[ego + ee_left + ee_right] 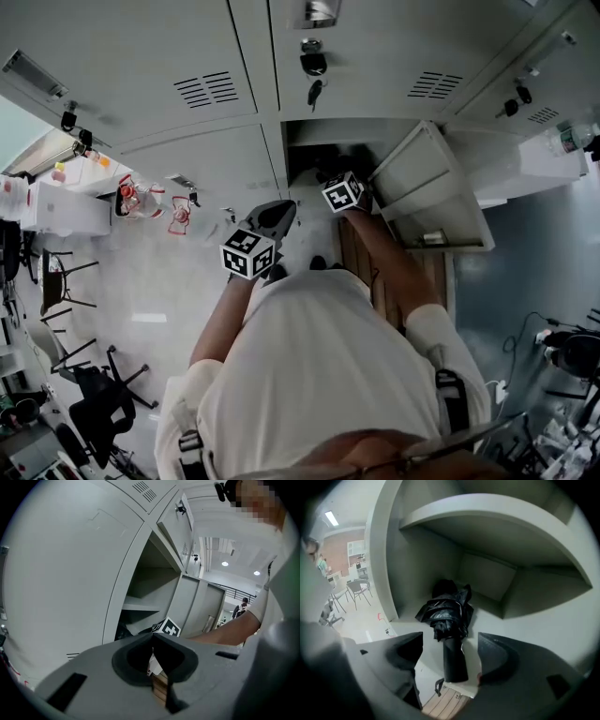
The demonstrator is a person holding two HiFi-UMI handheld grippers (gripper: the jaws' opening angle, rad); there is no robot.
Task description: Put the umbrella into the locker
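A folded black umbrella [449, 618] lies on the floor of the open locker compartment [487, 578], its handle end [454, 660] toward the opening. My right gripper [451, 644] is open. Its fingers stand on either side of the handle without touching it. In the head view the right gripper [339, 178] reaches into the dark locker opening [314, 141]. My left gripper [281, 214] hangs just left of the opening and in front of it, shut with nothing in it. In the left gripper view the jaws of the left gripper [152, 638] meet, pointing toward the locker [145, 597].
The locker door [431, 187] stands open to the right of my right arm. A shelf [497, 513] roofs the compartment. Keys [314, 64] hang from the door above. Wooden boards [445, 705] lie below the locker. Black chairs [94, 394] and red-white items [141, 199] stand at the left.
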